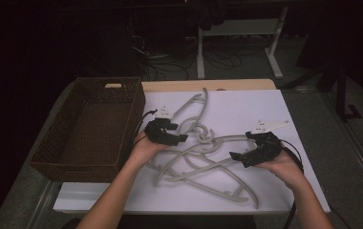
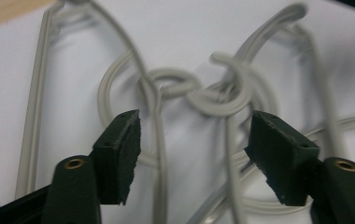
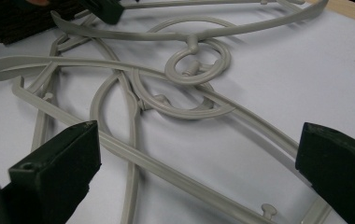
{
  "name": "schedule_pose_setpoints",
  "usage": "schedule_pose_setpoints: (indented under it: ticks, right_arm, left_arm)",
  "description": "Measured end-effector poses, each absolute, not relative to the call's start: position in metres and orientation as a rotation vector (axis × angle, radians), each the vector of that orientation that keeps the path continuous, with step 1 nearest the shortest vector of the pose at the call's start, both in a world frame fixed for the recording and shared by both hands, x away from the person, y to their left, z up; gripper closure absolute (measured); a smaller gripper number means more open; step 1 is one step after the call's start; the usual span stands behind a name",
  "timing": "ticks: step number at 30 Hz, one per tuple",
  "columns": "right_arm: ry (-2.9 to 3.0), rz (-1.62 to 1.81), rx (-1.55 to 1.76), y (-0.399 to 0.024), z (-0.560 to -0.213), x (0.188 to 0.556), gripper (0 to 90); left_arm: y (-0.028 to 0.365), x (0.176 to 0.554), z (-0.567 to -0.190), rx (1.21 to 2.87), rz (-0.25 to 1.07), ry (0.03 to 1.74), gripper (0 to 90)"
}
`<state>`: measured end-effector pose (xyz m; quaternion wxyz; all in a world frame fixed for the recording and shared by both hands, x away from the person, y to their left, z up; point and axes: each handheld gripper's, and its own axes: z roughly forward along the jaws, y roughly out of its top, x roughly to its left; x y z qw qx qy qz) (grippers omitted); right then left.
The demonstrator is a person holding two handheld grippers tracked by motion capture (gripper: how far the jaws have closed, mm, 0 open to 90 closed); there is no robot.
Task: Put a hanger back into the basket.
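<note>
Work in hand: clearing the tangled pale grey plastic clothes hangers (image 1: 203,152) off the white table (image 1: 246,107), likely into the dark brown woven wicker basket (image 1: 93,126) just left of them.
Done: nothing; basket looks empty.
Left gripper (image 2: 192,149): fingers part-open, astride hanger stems, not yet pinching.
Right gripper (image 3: 199,172): fingers wide, holding nothing, over a hanger bar.
Writing: none readable.

Empty brown wicker basket (image 1: 69,160) at table's left, white tabletop (image 1: 246,107), cables on floor (image 1: 170,64)

no readable text, labels, signs
</note>
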<state>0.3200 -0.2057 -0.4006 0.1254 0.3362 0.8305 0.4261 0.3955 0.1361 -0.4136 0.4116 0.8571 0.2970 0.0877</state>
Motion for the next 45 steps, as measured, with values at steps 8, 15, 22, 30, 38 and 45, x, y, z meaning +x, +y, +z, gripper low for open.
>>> schedule_pose_setpoints:
  ticks: [8,15,22,30,38,45]
  right_arm:
    - [2.428,1.237,0.972,-0.205,-0.401,0.320,0.0]
    - [2.431,1.238,0.970,-0.204,-0.401,0.320,0.1]
    - [2.434,1.236,0.964,-0.204,-0.401,0.320,0.2]
    - [2.431,1.243,0.962,-0.204,-0.401,0.320,0.4]
    - [2.424,1.250,0.962,-0.205,-0.399,0.320,0.5]
    - [2.415,1.262,0.959,-0.207,-0.397,0.318,0.5]
  left_arm:
    - [0.138,0.402,-0.432,2.242,0.254,0.802,49.6]
    - [0.137,0.404,-0.440,2.296,0.241,0.842,58.6]
    - [0.135,0.405,-0.444,2.339,0.215,0.857,72.4]
    - [0.131,0.402,-0.441,2.345,0.234,0.840,80.3]
    - [0.120,0.393,-0.420,2.331,0.248,0.802,80.5]
    - [0.096,0.376,-0.403,2.354,0.246,0.720,80.5]
